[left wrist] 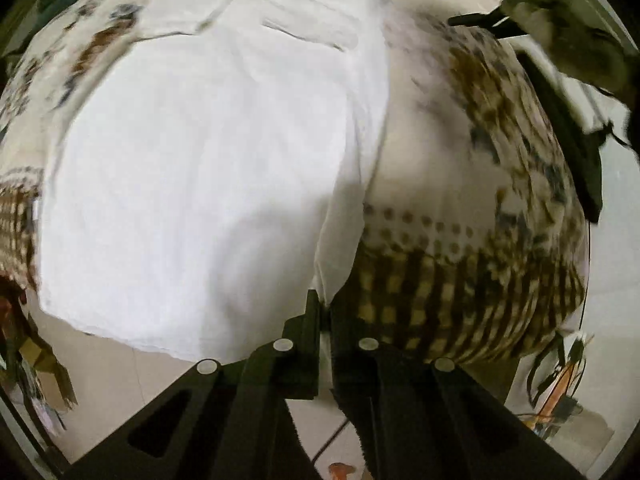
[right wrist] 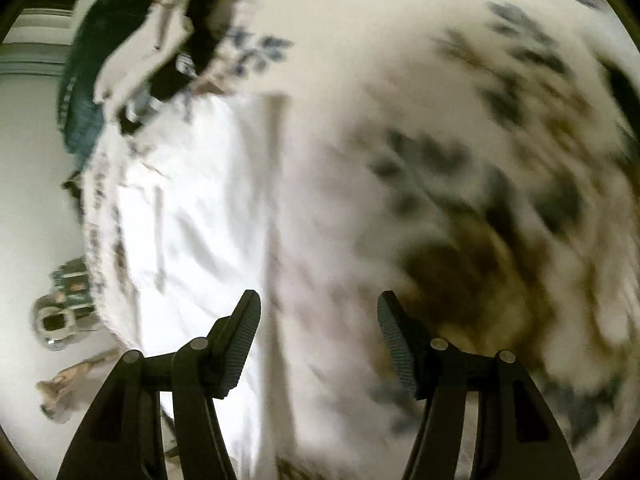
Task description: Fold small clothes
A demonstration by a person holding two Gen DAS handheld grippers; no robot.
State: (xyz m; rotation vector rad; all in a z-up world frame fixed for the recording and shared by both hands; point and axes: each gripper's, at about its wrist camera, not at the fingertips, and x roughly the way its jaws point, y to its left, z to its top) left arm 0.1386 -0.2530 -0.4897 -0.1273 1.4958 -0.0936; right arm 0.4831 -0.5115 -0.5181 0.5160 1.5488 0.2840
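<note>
A white garment (left wrist: 200, 180) lies spread on a table covered by a cream cloth with brown and blue print (left wrist: 460, 280). My left gripper (left wrist: 325, 300) points down at the garment's near right corner and is shut on that corner, which rises as a fold between the jaws. In the right wrist view the garment (right wrist: 200, 220) lies left of centre, its right edge running between the jaws. My right gripper (right wrist: 318, 304) hovers open over that edge with nothing in it. It also shows at the top right of the left wrist view, right gripper (left wrist: 444, 0), held by a hand.
Dark and light clothes (right wrist: 120, 52) are piled at the table's far left end. Past the table edge, small objects (right wrist: 56, 320) sit on a pale floor. Cables and clutter (left wrist: 560, 392) lie on the floor at lower right. Both views are motion-blurred.
</note>
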